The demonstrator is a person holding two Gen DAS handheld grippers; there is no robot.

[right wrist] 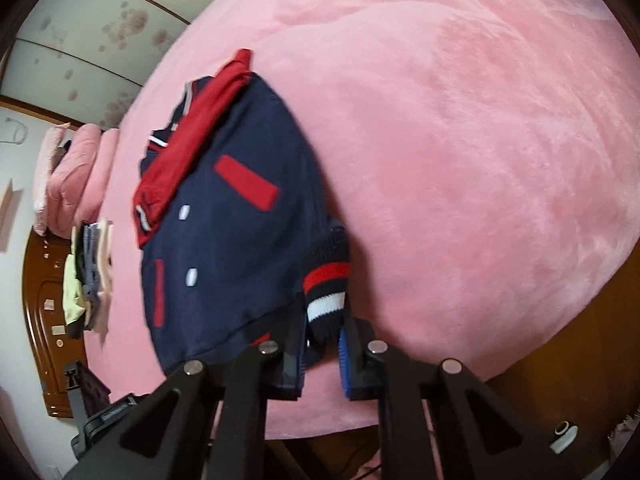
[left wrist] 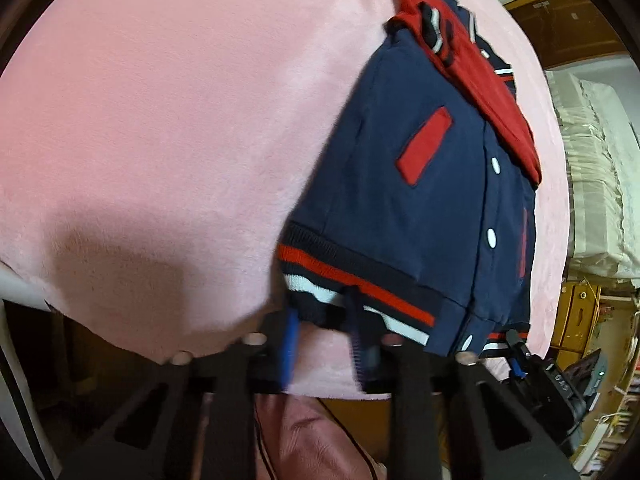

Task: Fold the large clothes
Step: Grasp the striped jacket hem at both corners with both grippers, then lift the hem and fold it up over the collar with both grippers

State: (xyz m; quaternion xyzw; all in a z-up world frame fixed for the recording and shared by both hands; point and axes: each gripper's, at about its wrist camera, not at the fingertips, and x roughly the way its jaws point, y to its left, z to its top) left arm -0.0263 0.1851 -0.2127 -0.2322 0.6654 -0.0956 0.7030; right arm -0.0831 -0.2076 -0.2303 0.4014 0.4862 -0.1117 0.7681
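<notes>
A navy varsity jacket (left wrist: 404, 200) with red sleeves, red pocket trims and white snaps lies on a pink plush blanket (left wrist: 160, 120). Its red sleeves are folded across the front. My left gripper (left wrist: 324, 332) is around the left corner of the striped hem (left wrist: 352, 284), jaws a little apart with the knit between them. In the right wrist view the jacket (right wrist: 232, 240) lies left of centre. My right gripper (right wrist: 324, 344) is around the hem's right corner (right wrist: 326, 284), which bunches up between the jaws. The right gripper also shows in the left wrist view (left wrist: 516, 348).
The pink blanket (right wrist: 460, 160) covers a bed. A stack of folded clothes (right wrist: 90, 276) lies at the far side, with pink pillows (right wrist: 68, 176) by the wooden headboard (right wrist: 44, 320). A white bedding pile (left wrist: 596, 184) and a yellow cabinet (left wrist: 576, 320) stand beyond the bed.
</notes>
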